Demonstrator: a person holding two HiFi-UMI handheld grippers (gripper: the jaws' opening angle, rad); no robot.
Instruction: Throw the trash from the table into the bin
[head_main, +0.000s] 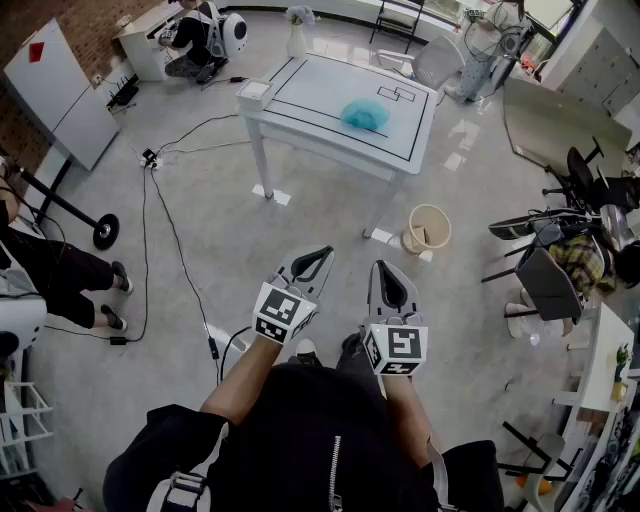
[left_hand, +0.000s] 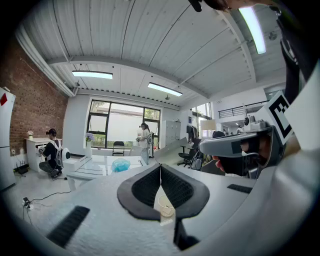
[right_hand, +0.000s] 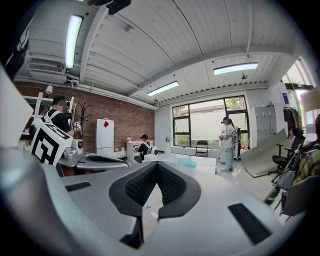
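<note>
The white table (head_main: 310, 90) stands far off, well apart from the person. The bin (head_main: 415, 240) sits on the floor near the table's right near leg. The blue crumpled trash (head_main: 365, 115) lies on the tabletop. The left gripper (head_main: 322, 254) and right gripper (head_main: 382, 268), 2 in all, have their jaws together and hold nothing. The trash looks light and flimsy, so I judge a shallow pinch could let it slip. Released high, it could drift past the low bin.
</note>
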